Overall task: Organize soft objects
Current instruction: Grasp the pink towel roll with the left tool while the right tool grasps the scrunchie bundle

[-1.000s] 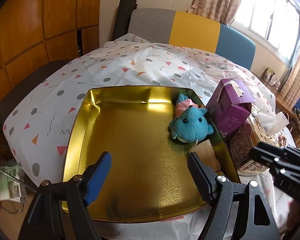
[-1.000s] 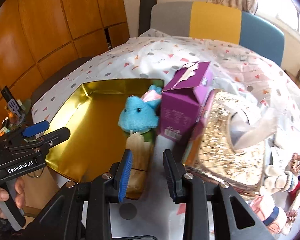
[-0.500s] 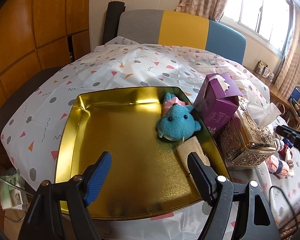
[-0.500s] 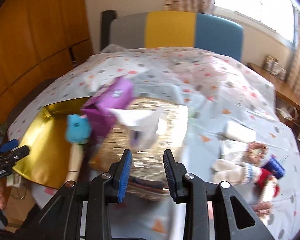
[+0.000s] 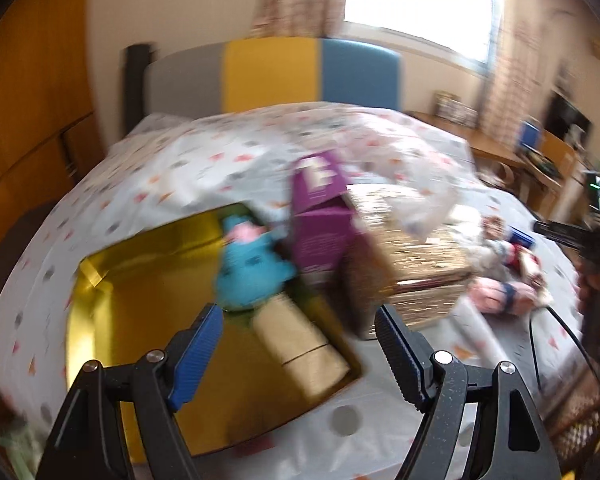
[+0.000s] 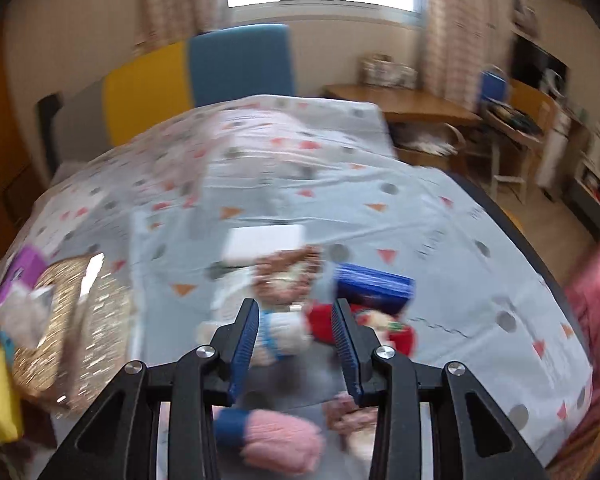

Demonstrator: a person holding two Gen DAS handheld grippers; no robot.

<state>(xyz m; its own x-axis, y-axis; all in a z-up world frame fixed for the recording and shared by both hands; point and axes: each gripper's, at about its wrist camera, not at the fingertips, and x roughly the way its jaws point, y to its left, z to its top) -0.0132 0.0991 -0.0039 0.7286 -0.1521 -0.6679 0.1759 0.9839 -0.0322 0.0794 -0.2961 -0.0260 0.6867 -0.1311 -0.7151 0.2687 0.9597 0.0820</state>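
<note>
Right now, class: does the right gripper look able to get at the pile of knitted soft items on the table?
Probably yes. The right gripper, jaws opening and empty, points down at the knitted soft items, nothing in between.

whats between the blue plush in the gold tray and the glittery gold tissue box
The purple box, standing between the blue plush and the glittery gold tissue box; the left wrist view shows it, though blurred.

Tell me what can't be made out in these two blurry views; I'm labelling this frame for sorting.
- Right wrist view: motion blur smears the soft toy pile; single toys can't be separated.
- Right wrist view: the pink knitted piece is partly hidden behind the right gripper, whose jaws are opening.
- Left wrist view: the blue plush is blurred; the purple box print is unreadable.
</note>
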